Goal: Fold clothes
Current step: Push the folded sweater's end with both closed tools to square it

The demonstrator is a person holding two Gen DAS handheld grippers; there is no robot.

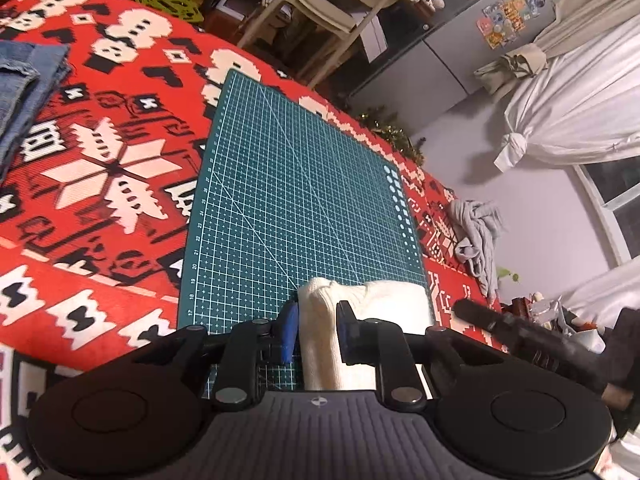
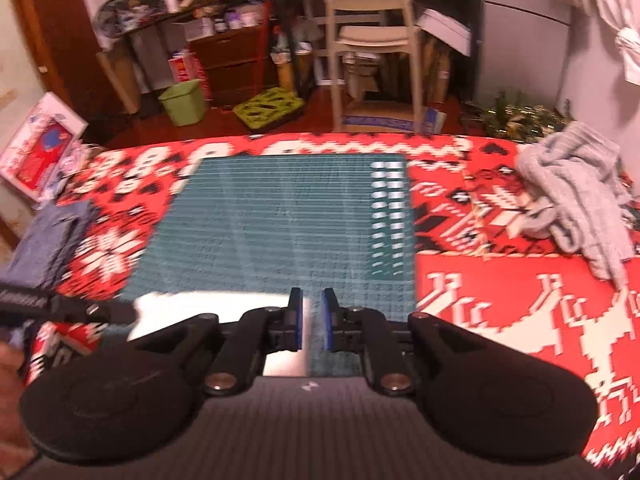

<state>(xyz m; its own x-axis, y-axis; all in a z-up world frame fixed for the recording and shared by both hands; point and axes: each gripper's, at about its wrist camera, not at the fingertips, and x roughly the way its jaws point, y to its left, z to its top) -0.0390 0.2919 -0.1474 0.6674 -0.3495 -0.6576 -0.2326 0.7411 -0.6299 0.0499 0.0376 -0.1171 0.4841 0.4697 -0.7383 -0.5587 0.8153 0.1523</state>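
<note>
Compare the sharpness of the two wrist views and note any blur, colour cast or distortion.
Left wrist view: sharp, grid on the green cutting mat readable, the other gripper at right smeared; fisheye bends the table edge. Right wrist view: motion blur throughout, mat lines smeared, white garment washed out. Both carry a warm indoor cast.
</note>
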